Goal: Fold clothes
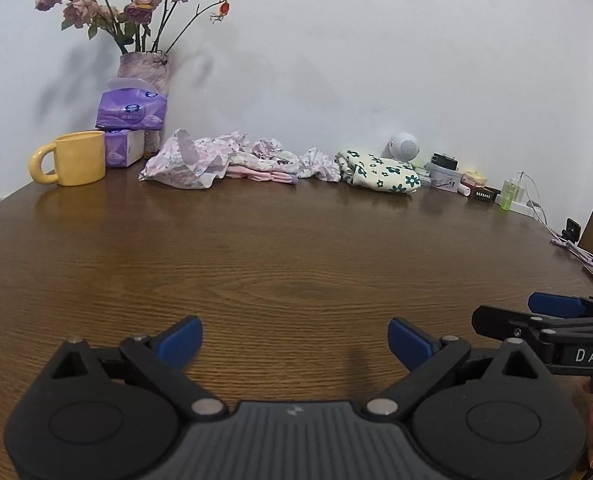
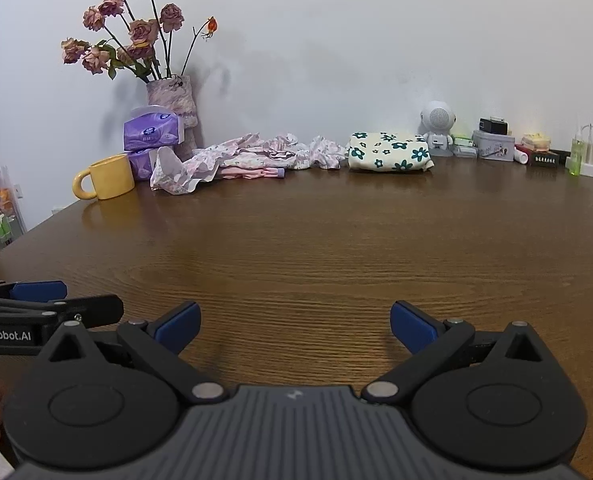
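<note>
A crumpled heap of pink floral clothes (image 1: 216, 160) (image 2: 248, 156) lies at the far edge of the wooden table (image 1: 296, 248) (image 2: 316, 240), by the wall. Right of it rests a folded cream garment with dark green flowers (image 1: 380, 170) (image 2: 388, 151). My left gripper (image 1: 295, 338) hovers open over the near part of the table, nothing between its blue pads. My right gripper (image 2: 294, 326) is open too, beside the left one and just as far from the clothes. Each gripper shows at the edge of the other's view.
A yellow mug (image 1: 74, 158) (image 2: 108, 176), purple tissue packs (image 1: 132, 110) (image 2: 152, 130) and a vase of dried roses (image 1: 144, 68) (image 2: 174, 100) stand at the back left. A white speaker figure (image 2: 438, 126), tins, a green bottle (image 2: 576, 156) and cables (image 1: 576, 248) crowd the back right.
</note>
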Demonstrator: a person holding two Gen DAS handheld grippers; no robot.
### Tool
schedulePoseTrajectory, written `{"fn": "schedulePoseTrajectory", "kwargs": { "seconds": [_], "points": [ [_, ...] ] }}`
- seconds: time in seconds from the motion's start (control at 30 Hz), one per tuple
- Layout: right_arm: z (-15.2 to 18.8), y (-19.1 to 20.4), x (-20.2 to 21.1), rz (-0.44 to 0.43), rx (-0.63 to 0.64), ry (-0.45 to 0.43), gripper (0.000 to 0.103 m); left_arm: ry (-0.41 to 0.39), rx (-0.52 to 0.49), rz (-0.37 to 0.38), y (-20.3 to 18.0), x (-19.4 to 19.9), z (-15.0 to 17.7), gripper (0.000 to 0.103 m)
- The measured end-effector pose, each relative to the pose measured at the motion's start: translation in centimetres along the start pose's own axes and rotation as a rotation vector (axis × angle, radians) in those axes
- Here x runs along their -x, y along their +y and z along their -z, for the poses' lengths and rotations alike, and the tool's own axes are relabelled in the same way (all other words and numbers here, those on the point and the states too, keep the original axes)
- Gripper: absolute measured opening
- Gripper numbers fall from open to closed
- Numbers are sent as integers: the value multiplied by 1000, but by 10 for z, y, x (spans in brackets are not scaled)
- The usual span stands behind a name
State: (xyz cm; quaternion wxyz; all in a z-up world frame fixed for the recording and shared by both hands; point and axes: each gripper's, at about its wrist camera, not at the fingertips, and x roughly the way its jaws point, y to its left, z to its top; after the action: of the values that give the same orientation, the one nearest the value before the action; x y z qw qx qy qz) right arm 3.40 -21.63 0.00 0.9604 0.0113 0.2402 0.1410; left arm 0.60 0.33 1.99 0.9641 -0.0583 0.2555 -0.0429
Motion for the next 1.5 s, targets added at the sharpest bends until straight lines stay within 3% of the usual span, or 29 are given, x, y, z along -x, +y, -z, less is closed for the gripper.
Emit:
{"fn": "schedulePoseTrajectory", "kwargs": {
  "seconds": [0.6,1.5],
  "points": [
    [3,-6,-11,4,-49,33,103,53,35,0,2,-12,-3,100],
    [4,-1,-13,32,-23,40,103,46,45,21,2,-11,-2,100]
  ]
}}
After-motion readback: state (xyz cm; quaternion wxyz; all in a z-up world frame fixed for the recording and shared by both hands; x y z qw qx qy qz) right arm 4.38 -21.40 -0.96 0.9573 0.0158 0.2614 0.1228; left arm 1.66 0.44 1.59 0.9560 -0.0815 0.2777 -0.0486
